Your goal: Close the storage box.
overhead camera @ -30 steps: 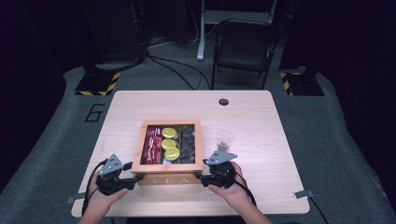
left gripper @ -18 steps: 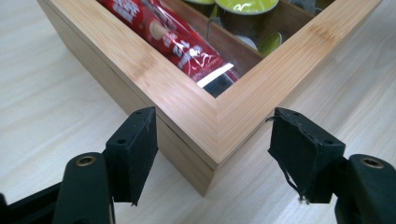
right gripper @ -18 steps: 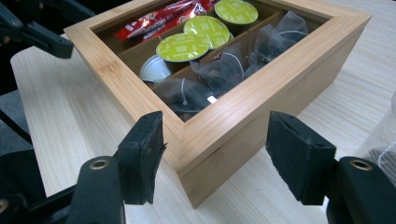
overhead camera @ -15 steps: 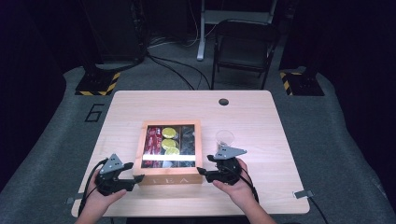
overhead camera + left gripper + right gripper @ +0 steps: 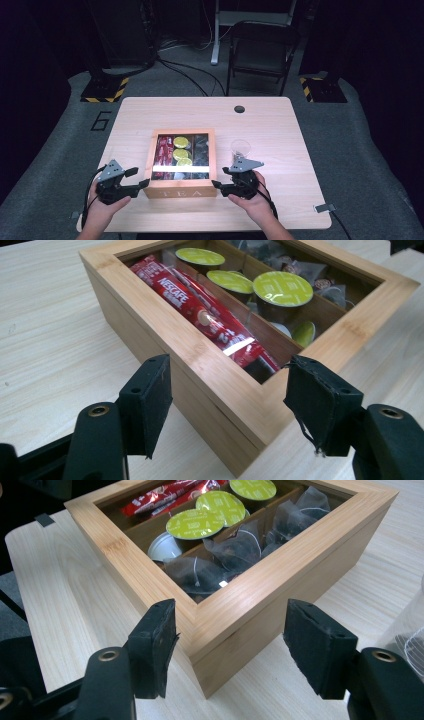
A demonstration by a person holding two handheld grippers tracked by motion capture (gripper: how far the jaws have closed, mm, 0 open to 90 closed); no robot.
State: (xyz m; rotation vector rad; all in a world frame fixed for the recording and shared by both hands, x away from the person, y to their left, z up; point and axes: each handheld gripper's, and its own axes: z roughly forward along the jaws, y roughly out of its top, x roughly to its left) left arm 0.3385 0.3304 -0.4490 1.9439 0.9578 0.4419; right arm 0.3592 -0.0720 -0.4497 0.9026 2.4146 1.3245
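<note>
Left tool (image 5: 227, 405): jaws spread, nothing grasped; they straddle the near left corner of the tea box (image 5: 210, 390) w/ clear gaps both sides. The jaws have just been closing a little, corner between them, no pad contact. Right tool (image 5: 230, 647): likewise released, jaws either side of the near right corner, no contact visible.

Box location: centre of the desk (image 5: 280, 125), near edge toward the person, "TEA" face frontmost. A reflection across the top suggests a clear window in the closed lid. Contents: red stick packs (image 5: 200, 310) in one compartment, green-topped capsules (image 5: 215, 512) in the middle, dark tea sachets (image 5: 235, 550) in the third.

Risks, as judged:
- Corner grip = small pad area on angled wood. Pads may slide off the edge when clenched; box would skid or rotate on the smooth desk.
- Uneven closure L vs R: one tool bites first, box yaws away from the other.
- If only the lid frame is caught, a lift may open the lid rather than raise the box.
- Clear cup (image 5: 240, 148) stands just beside the right tool, behind it. A sideways shift of box or hand could tip it.
- Tilt during a lift: capsules, sachets migrate between compartments.
</note>
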